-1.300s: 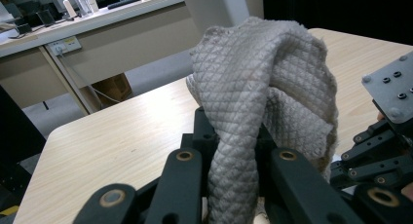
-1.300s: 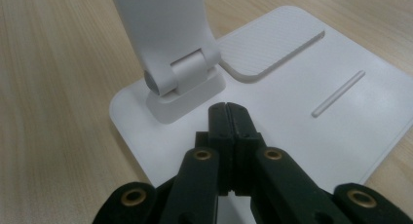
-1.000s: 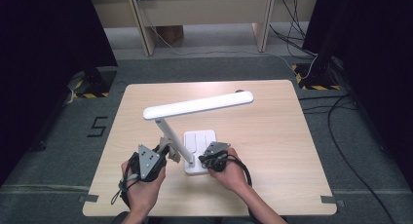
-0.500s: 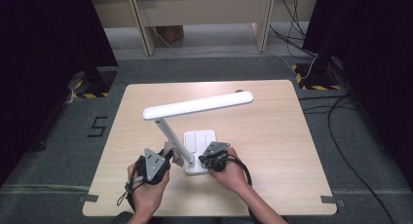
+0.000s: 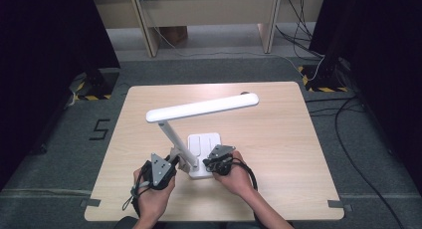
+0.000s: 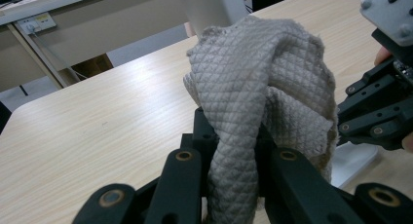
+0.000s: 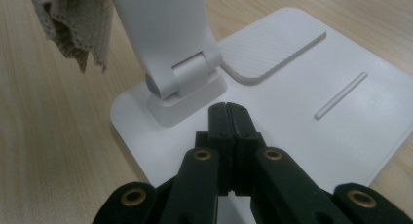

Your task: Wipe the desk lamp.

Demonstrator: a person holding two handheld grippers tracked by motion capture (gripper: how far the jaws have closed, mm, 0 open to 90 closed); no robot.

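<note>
the cloth (image 6: pixel 263 83) is a beige, quilted rag with a small diamond pattern, bunched into a soft lump with a frayed edge. the left gripper (image 5: pixel 166 167) has its jaws clamped on it, and in the left gripper view the cloth stands up from between the black jaws. in the right gripper view a corner of the cloth (image 7: pixel 73 24) hangs just beside the lower arm of the lamp (image 5: pixel 201 108); if it touches the arm i cannot tell.

the lamp is white, with a flat rectangular base (image 7: pixel 311 102), a hinge (image 7: pixel 182 78) at the near corner of the base, a slanted arm (image 5: pixel 174 139) and a long light bar on top. the right gripper (image 7: pixel 227 109) has its jaws together with nothing between them, and the tips are on or just above the base, right in front of the hinge.

the table (image 5: pixel 278 139) is of light wood and stands on a grey carpet floor (image 5: pixel 59 154). a number 5 (image 5: pixel 99 129) is marked on the floor at the left. behind the table there are wooden furniture legs (image 5: pixel 147 25), cables (image 5: pixel 348 114) and dark curtains (image 5: pixel 45 45).

the lamp stands at the near middle of the table. its light bar runs almost left to right in the high view, with the right end a little farther from the person. the arm leans from the hinge up and to the left.
</note>
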